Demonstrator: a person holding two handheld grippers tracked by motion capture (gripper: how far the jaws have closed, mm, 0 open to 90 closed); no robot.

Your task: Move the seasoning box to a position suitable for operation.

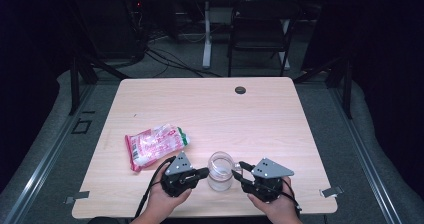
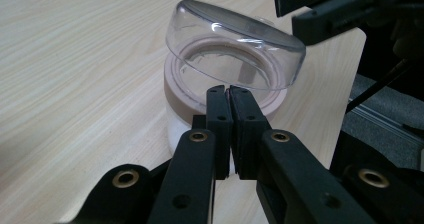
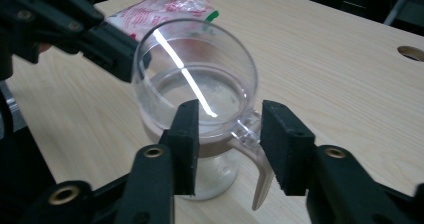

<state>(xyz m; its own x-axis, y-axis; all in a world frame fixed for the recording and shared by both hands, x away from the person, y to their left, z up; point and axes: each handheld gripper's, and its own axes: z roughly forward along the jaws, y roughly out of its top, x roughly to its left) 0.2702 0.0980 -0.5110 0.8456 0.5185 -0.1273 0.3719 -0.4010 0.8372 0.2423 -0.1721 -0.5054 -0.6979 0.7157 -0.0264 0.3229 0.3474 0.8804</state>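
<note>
A clear glass jar (image 1: 220, 171) with a pinkish seal ring (image 2: 180, 91) stands near the table's front edge, between the two grippers. Its clear lid (image 2: 235, 46) is tilted up off the ring. My left gripper (image 2: 227, 91) is shut, and its tips meet the lid's near rim, seemingly pinching it. In the high view my left gripper (image 1: 204, 172) touches the jar's left side. My right gripper (image 3: 227, 134) is open, with its jaws on either side of the clear hinge tab (image 3: 246, 130). It sits just right of the jar (image 3: 200, 99) in the high view (image 1: 239, 170).
A red and white snack bag (image 1: 156, 145) lies left of the jar, behind the left gripper. A round cable hole (image 1: 240, 90) sits at the table's far edge. Beyond the table stands a dark folding chair (image 1: 262, 26). The table's front edge is close behind both hands.
</note>
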